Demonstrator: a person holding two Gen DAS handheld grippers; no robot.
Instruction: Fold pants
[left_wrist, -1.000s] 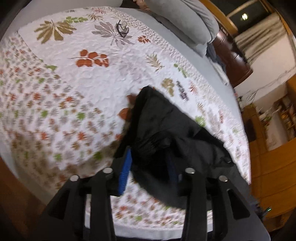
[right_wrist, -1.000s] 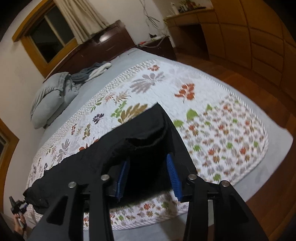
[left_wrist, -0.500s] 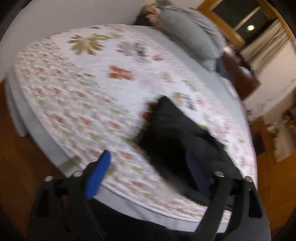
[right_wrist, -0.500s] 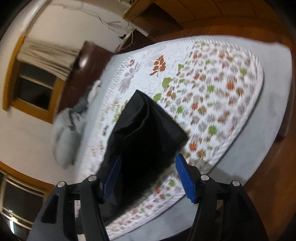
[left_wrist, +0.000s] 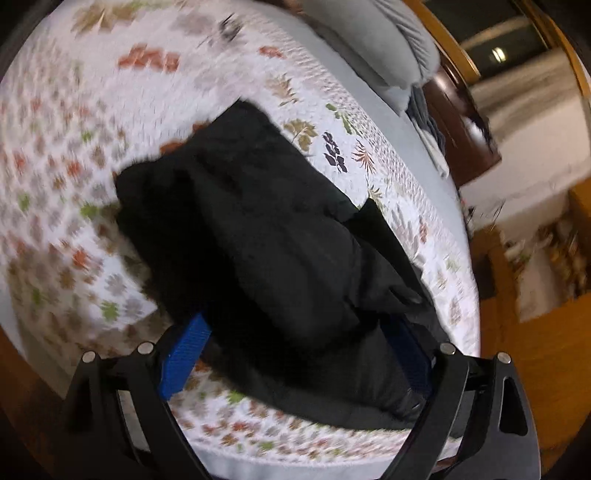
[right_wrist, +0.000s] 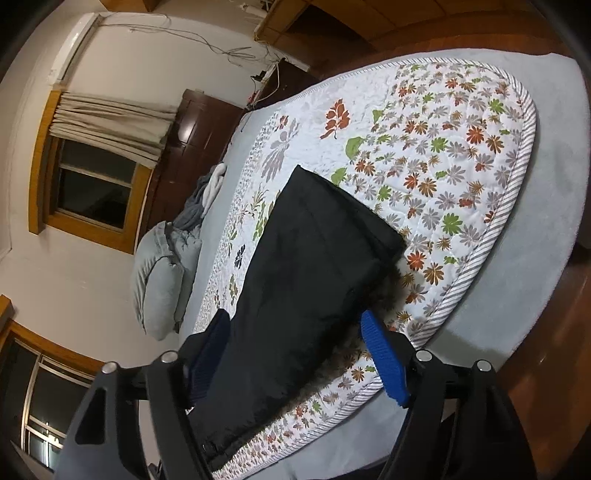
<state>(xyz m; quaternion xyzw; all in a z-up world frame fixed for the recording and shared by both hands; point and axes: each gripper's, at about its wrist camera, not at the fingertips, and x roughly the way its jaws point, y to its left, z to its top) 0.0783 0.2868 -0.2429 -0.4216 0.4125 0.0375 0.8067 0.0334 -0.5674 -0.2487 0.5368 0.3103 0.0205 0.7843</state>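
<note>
Two tools gaping wide, gripping nothing, black pants (right_wrist: 314, 280) near quilt (right_wrist: 461, 155) edge

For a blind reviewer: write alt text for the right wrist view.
Folded black pants lie on a floral quilt on a bed, between the open right gripper's blue pads, which have just been opening. Grey pillows lie beyond.

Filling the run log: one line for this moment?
black pants: folded, flat on floral quilt | left gripper: open | right gripper: open, jaws just widened, pants between, unpinched

pants (right_wrist: 314, 280) | black | folded (lumpy) | flat on quilt (right_wrist: 461, 147)
</note>
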